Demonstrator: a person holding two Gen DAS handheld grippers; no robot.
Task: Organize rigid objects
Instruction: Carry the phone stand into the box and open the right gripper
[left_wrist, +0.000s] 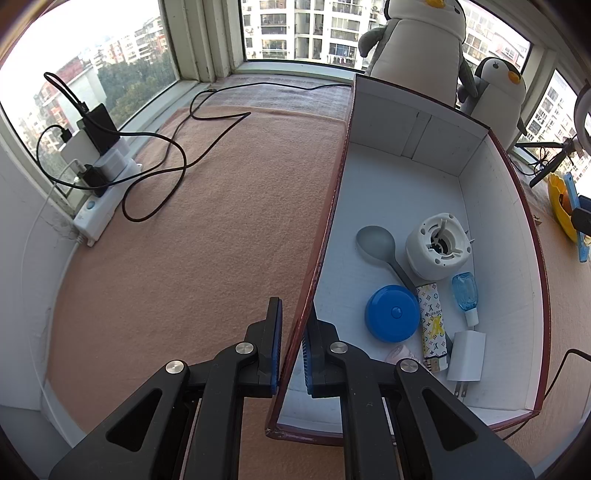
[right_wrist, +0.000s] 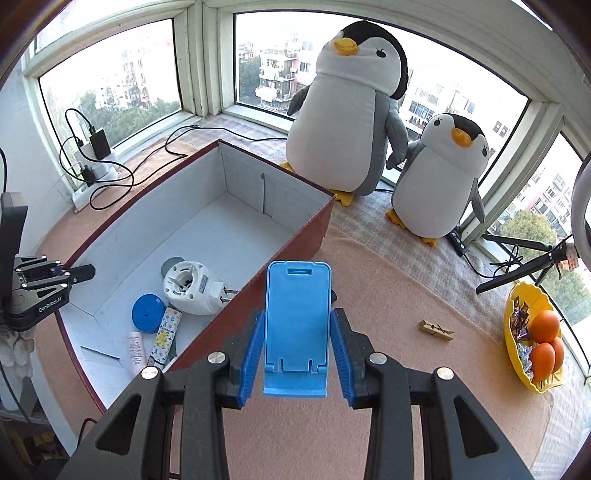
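Observation:
A red-sided box with a white inside (left_wrist: 406, 177) (right_wrist: 258, 184) stands on the peach mat. In it lie a grey spoon (left_wrist: 376, 243), a white round appliance (left_wrist: 437, 247) (right_wrist: 192, 286), a blue round case (left_wrist: 393, 312) (right_wrist: 147, 308), a patterned lighter (left_wrist: 432, 325) (right_wrist: 164, 332), a small blue bottle (left_wrist: 465, 295), a white charger plug (left_wrist: 466, 356) and a pink tube (right_wrist: 136, 349). My left gripper (left_wrist: 295, 310) is shut on the box's left wall. My right gripper (right_wrist: 297, 321) is shut on a blue phone stand (right_wrist: 297, 321), held upright beside the box's right wall.
A wooden clothespin (right_wrist: 436, 329) lies on the mat. A yellow bowl with oranges (right_wrist: 532, 343) sits at the right edge. Two plush penguins (right_wrist: 351, 110) stand behind the box. A power strip with chargers and cables (left_wrist: 99, 173) lies at the left window. A tripod (right_wrist: 524, 266) stands at right.

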